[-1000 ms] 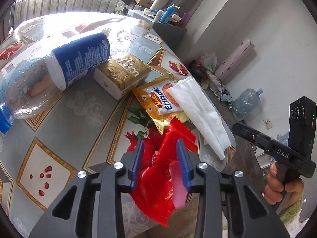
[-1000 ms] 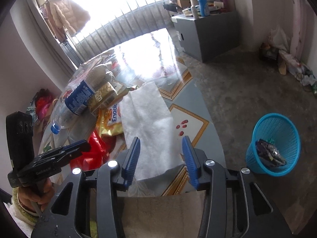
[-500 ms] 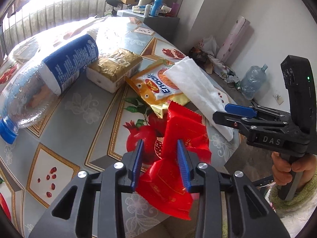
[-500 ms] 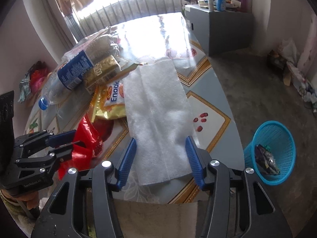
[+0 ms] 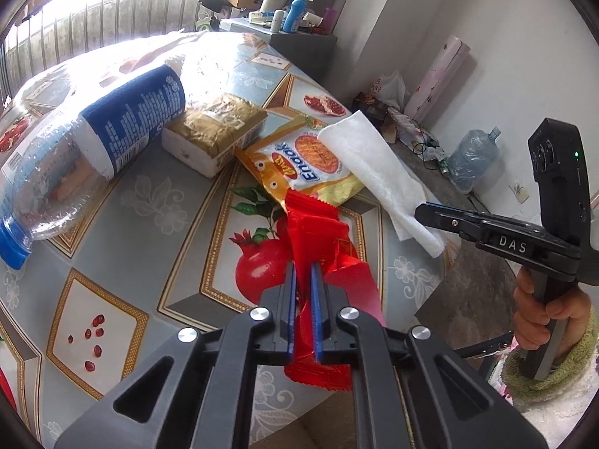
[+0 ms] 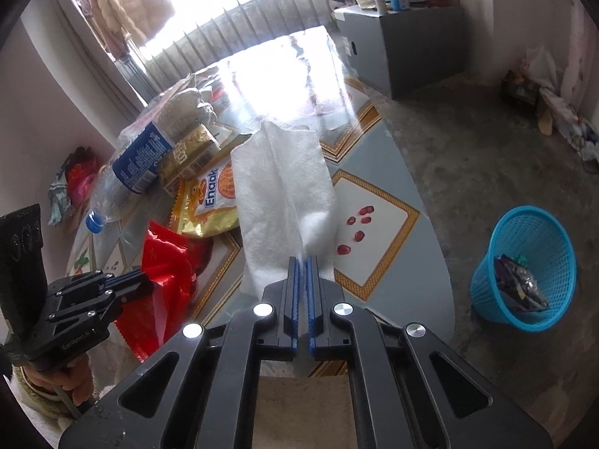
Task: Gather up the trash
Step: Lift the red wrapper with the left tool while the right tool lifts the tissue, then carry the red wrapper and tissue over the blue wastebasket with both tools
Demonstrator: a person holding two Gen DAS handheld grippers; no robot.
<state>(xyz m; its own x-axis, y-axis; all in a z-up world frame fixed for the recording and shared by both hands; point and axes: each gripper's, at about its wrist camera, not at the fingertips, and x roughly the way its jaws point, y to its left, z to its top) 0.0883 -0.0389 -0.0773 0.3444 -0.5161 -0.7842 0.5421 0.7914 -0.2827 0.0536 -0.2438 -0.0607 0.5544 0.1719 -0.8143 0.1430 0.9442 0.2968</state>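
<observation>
1. Fingers of the left gripper (image 5: 303,275) are closing, pinching the red wrapper (image 5: 318,232) at the table (image 5: 123,224) edge; its lower end hides behind them.
2. Right gripper (image 6: 302,262) clamps the white tissue (image 6: 280,187), near edge hidden.
3. Basket (image 6: 524,265) contents are unclear.
</observation>
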